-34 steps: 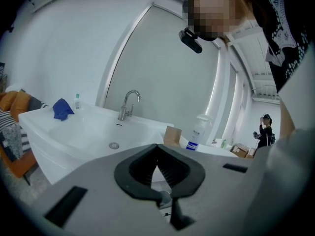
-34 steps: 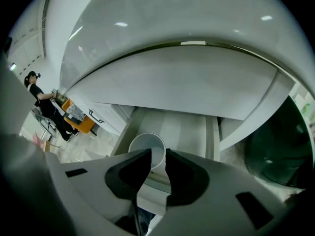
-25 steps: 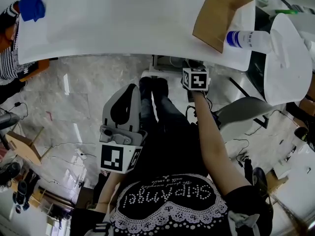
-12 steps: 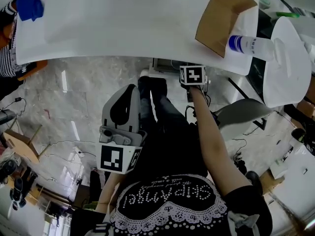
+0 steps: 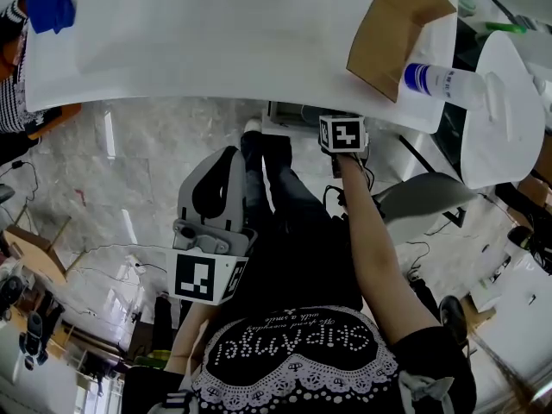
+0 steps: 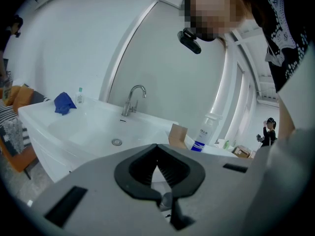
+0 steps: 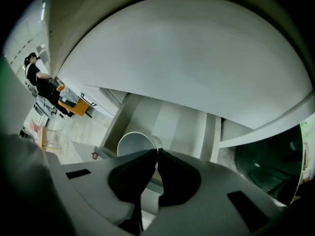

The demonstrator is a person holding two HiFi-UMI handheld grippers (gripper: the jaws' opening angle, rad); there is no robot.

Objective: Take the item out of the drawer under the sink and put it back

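The right hand-held gripper (image 7: 157,152), its jaws just closed, pinches the rim of the white cup (image 7: 132,144) in the drawer (image 7: 165,117) under the sink (image 5: 216,50), lower centre of its view. The left hand-held gripper (image 6: 157,145) hangs clenched, empty.

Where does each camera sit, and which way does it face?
Left gripper view: on the left gripper, facing the sink and faucet; shut jaws, person's torso.
Right gripper view: on the right gripper, facing down under the sink; its jaws have just been closing on a white cup.
Head view: on the head, facing steeply down; legs, right arm, both grippers.
Head and left gripper views share the blue cloth.
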